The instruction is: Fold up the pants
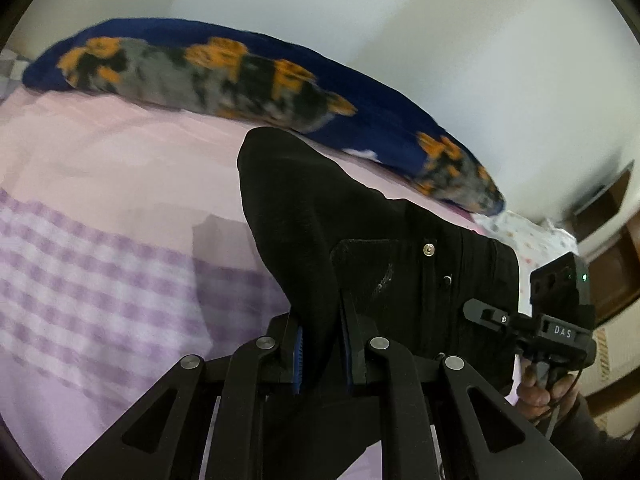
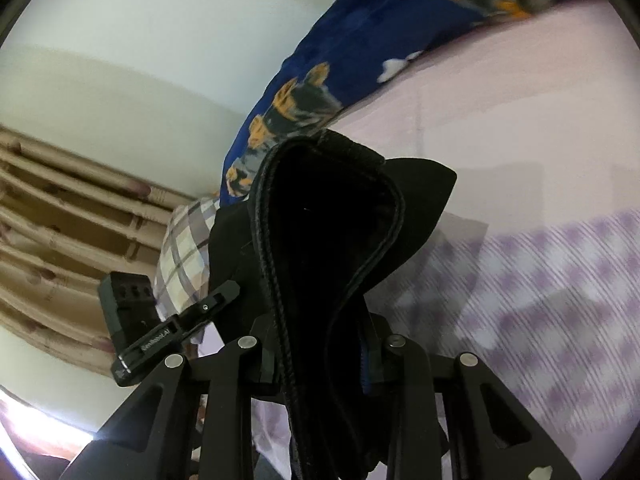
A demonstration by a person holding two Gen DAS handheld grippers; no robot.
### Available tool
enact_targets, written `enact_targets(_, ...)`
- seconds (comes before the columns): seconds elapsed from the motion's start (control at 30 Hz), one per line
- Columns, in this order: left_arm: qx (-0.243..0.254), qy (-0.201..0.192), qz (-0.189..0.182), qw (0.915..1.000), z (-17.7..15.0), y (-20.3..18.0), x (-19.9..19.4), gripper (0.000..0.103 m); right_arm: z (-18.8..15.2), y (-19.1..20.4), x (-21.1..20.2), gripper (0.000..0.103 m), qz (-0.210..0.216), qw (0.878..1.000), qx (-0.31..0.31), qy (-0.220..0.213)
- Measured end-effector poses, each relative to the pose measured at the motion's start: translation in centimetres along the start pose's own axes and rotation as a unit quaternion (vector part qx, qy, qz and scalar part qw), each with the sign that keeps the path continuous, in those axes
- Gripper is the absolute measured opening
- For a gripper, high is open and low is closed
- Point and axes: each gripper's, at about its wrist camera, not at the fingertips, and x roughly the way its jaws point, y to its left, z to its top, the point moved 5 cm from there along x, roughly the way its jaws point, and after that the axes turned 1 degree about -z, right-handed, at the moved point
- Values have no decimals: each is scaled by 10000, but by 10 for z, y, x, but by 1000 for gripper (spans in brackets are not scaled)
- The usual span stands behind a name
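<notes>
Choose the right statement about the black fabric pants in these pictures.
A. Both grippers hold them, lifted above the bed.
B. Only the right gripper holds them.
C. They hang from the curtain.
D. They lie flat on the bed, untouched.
A: the black fabric pants sit clamped in the left gripper and the right gripper, raised over the pink and purple checked bedsheet.
</notes>
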Motion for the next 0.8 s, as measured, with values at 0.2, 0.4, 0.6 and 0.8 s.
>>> enact_targets(0.2, -96, -136, 272, 9995, 33, 39, -2, 15, 32, 18, 54, 26, 23, 9998, -147, 165)
enact_targets(0.4, -113, -55, 542, 9985, 51, 72, 19, 15, 47, 20, 90, 26, -167, 9995, -195, 200)
enact_targets(0.6, 273, -65, 1045, 9941, 41, 86, 40, 24, 42, -4, 106, 31, -1038, 9930, -559, 101)
enact_targets(0.8, 804, -245, 1692, 9820, 30, 86, 56, 40, 36, -11, 110, 50, -1632, 9819, -961, -72)
